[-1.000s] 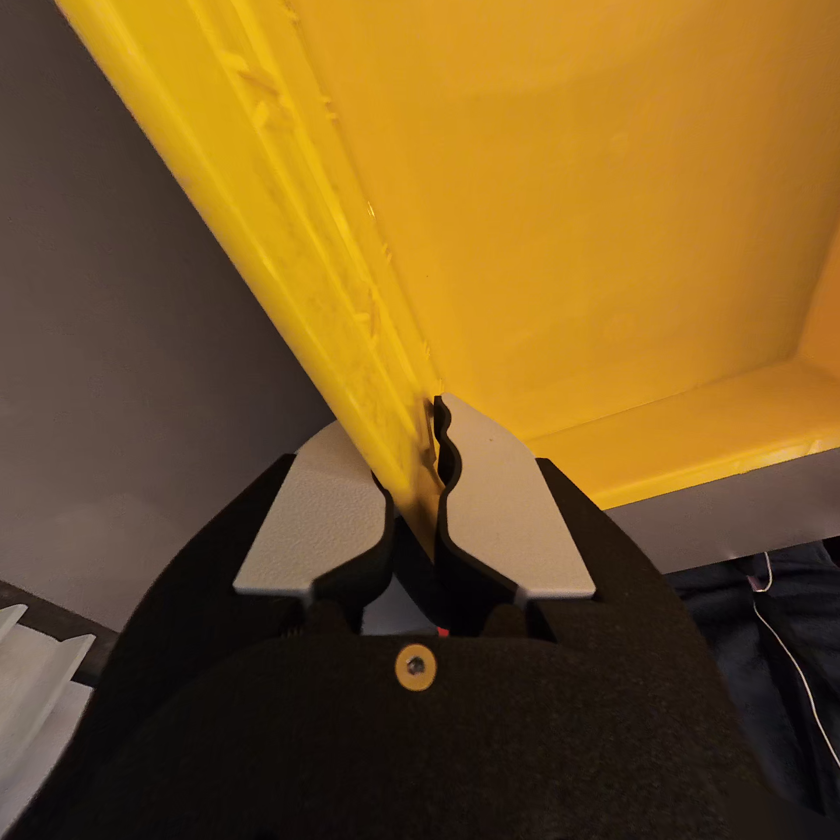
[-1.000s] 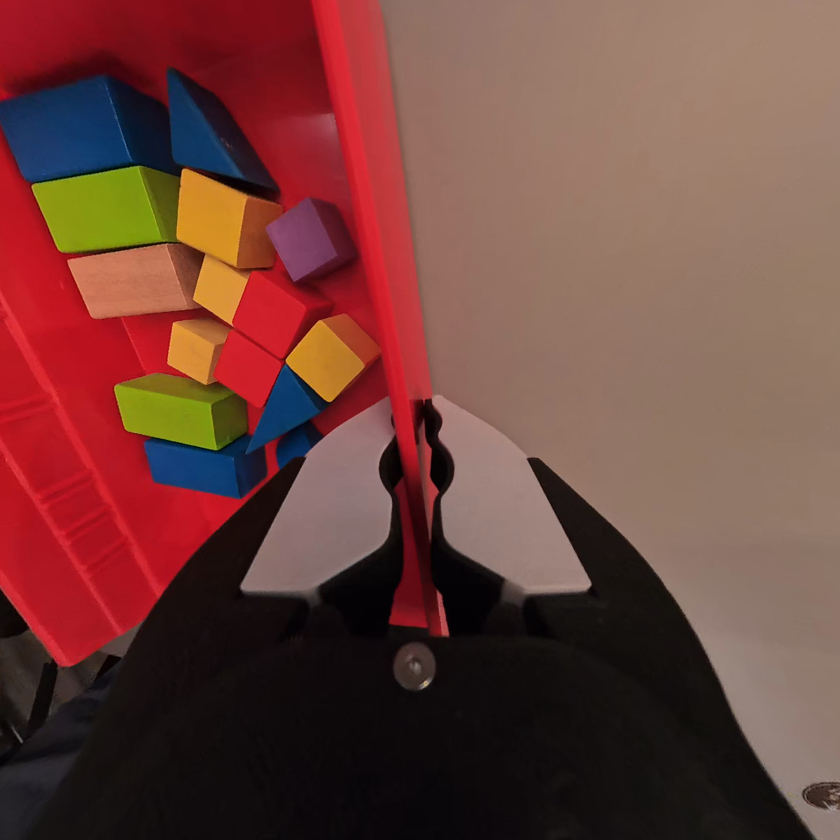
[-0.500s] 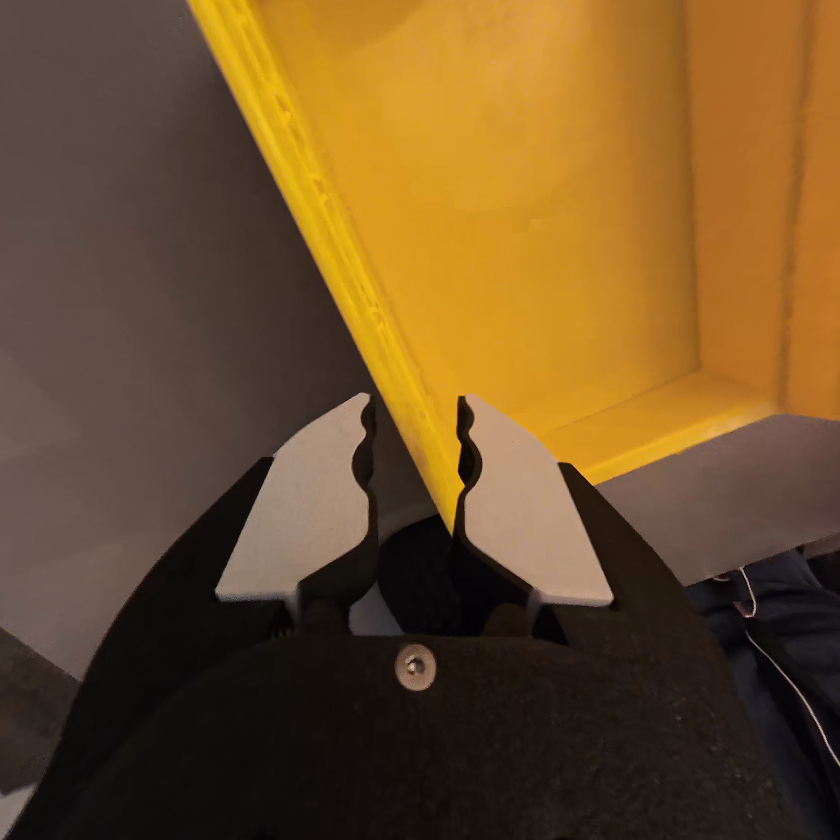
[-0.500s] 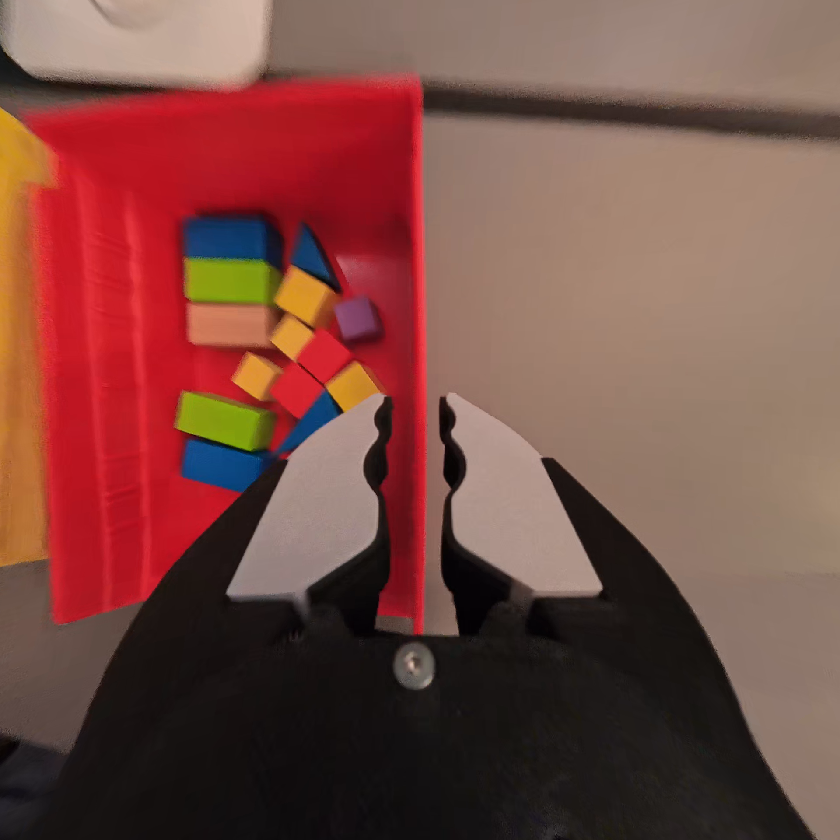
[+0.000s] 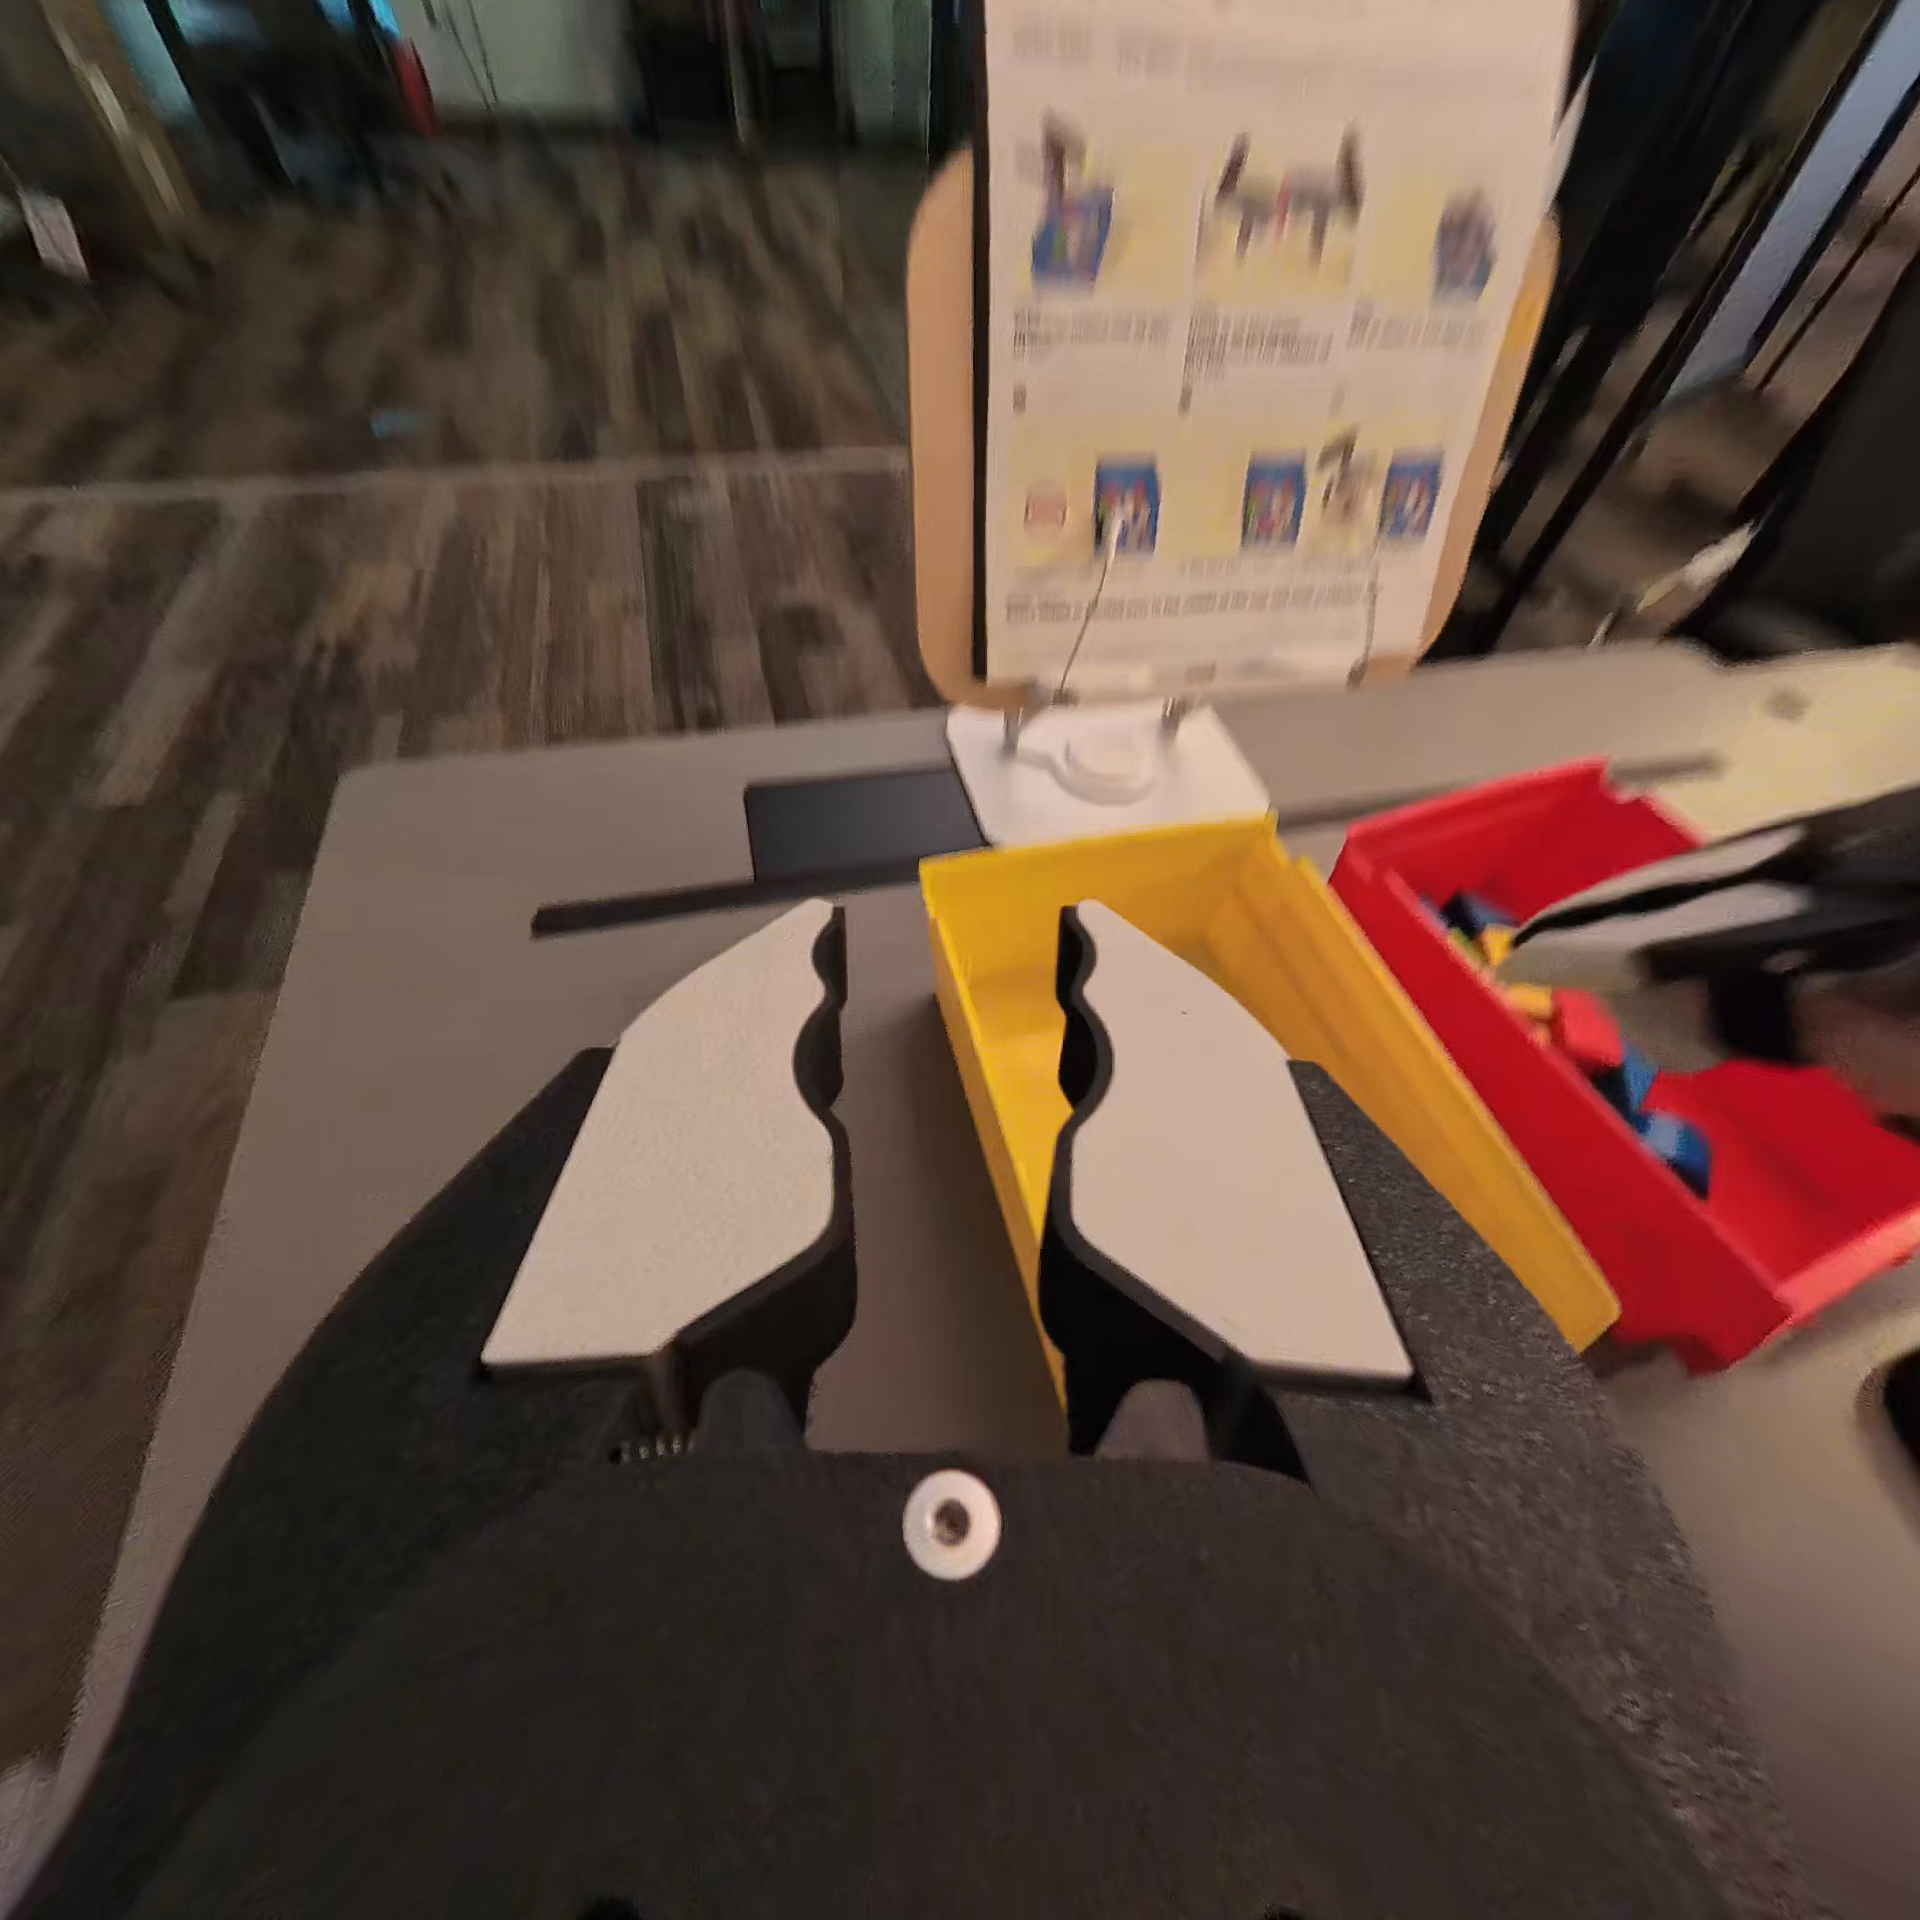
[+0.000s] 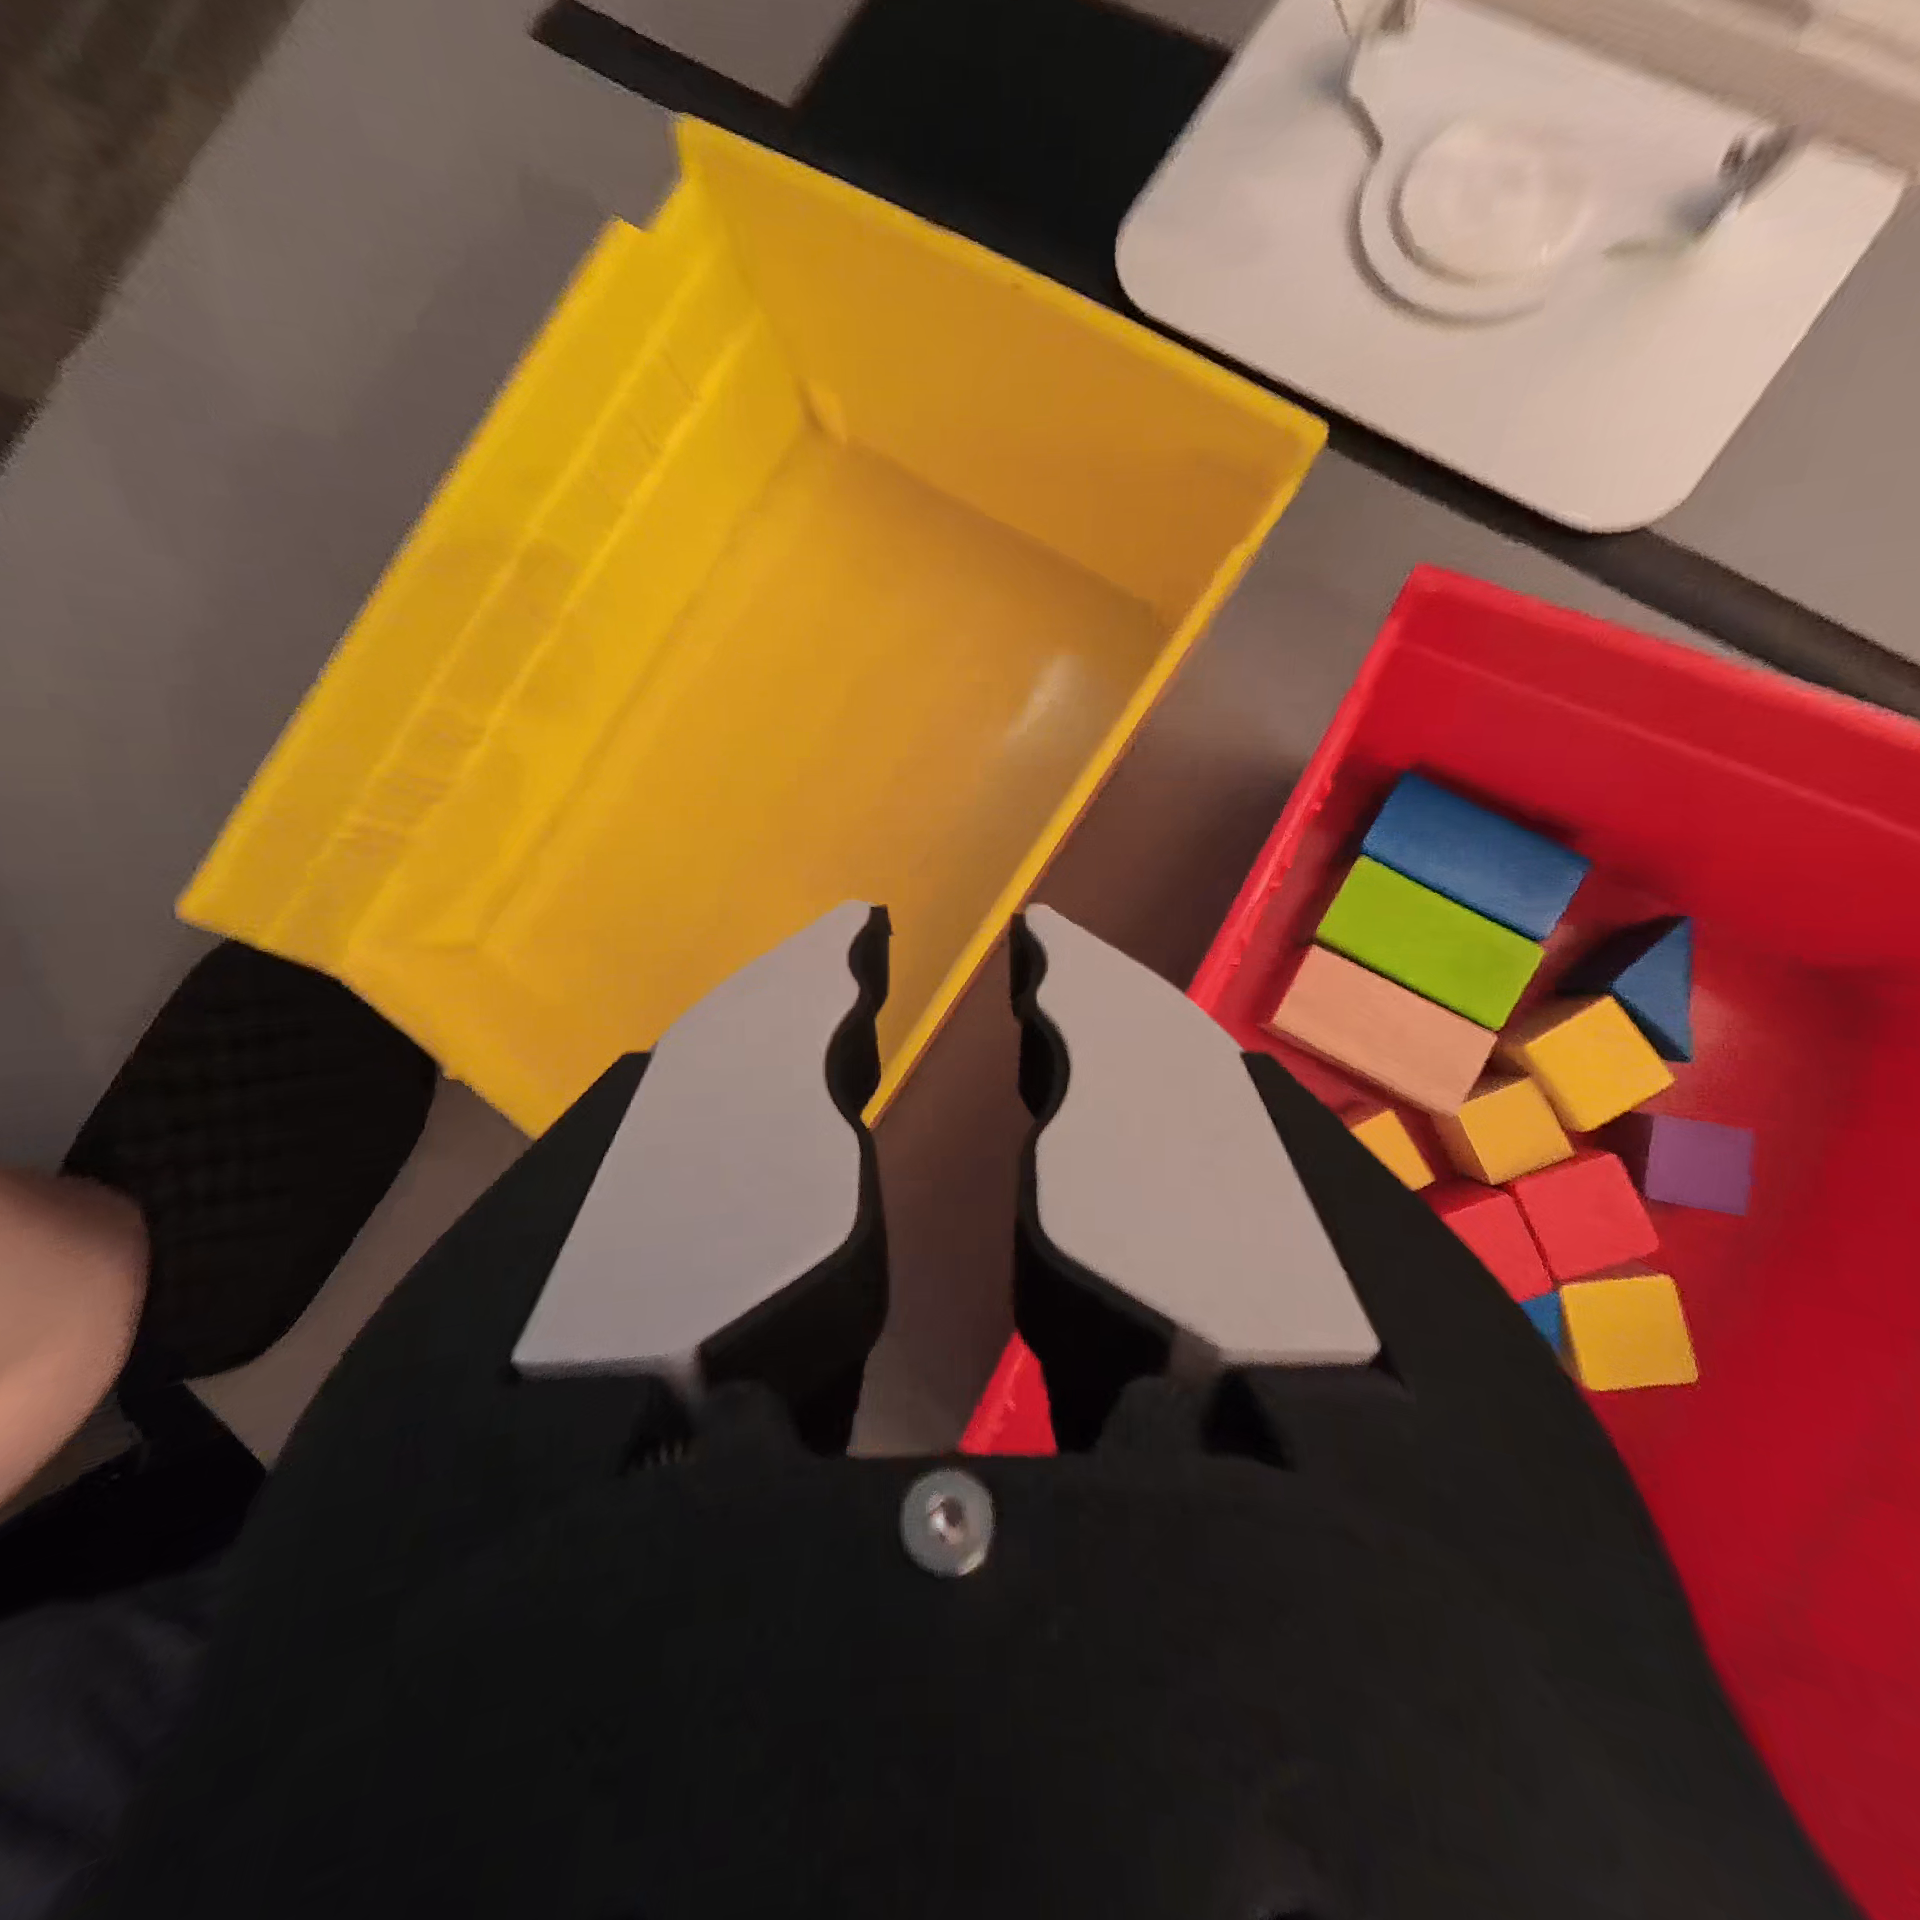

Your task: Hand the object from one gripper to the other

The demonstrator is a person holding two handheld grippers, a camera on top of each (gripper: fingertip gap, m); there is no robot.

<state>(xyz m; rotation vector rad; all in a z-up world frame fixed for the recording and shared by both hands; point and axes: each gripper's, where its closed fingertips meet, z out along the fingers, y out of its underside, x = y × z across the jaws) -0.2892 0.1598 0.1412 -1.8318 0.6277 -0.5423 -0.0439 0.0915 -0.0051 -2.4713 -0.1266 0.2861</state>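
Note:
The yellow bin stands empty on the grey table, and also shows in the right wrist view. The red bin stands to its right and holds several coloured wooden blocks, among them a blue block, a green block and a purple cube. My left gripper is open and empty, above the yellow bin's left wall. My right gripper is open and empty, above the gap between the two bins. It shows blurred over the red bin in the left wrist view.
A sign on a white stand base stands behind the bins, with a dark strip along the table's back. The table's left edge drops to a wood-patterned floor. The left gripper's black body and a hand sit left of the yellow bin.
Both grippers have let go of the bin walls they gripped, opened wider and pulled up and back. Both bins now show whole on the table.

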